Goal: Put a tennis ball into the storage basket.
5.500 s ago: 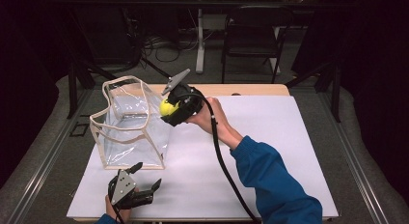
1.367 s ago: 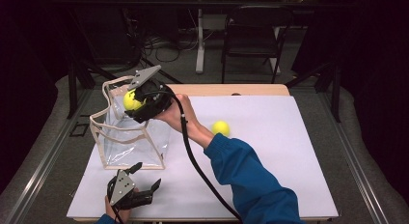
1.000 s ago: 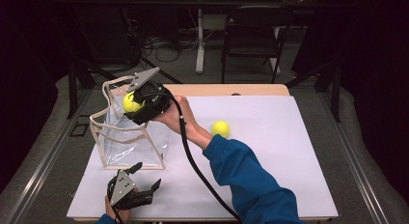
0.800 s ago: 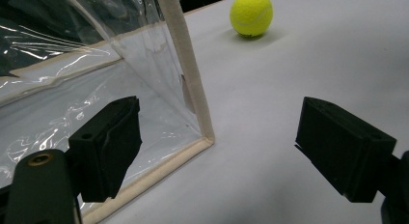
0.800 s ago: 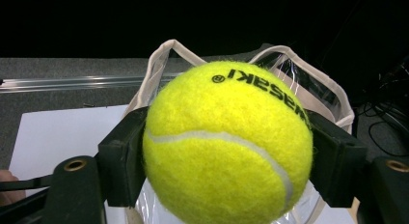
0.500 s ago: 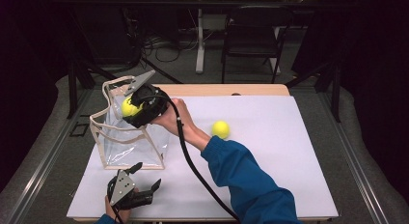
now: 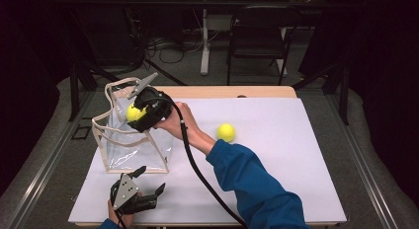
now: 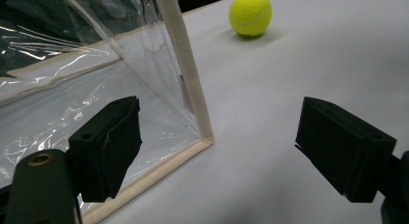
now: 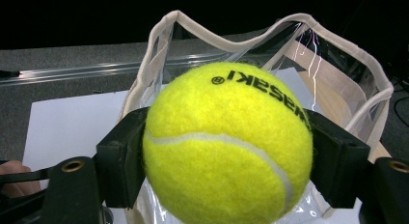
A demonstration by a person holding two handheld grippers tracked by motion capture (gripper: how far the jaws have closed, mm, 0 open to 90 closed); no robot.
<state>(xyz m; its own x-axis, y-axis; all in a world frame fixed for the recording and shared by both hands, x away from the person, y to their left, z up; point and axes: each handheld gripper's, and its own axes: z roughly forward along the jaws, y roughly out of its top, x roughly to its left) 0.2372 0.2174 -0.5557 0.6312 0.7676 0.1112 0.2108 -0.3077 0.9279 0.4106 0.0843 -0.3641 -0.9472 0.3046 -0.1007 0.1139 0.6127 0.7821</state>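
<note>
Carried over from the table's middle since the earlier frame, the right gripper (image 7: 132,112) is now hanging above the clear bag's (image 7: 129,140) open mouth, its jaws just starting to ease apart though both are still pressing the tennis ball (image 9: 226,144). That opening is lying straight below and ahead of the ball. Nearer the person, the left gripper (image 7: 143,182) is resting wide open and empty beside the bag's corner, with a second ball (image 7: 226,132) waiting off to the right.

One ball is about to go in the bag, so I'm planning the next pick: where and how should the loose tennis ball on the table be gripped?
Grip the loose tennis ball across its widest middle, coming from above. It is round and sits alone on the table, so any jaw direction fits.
</note>
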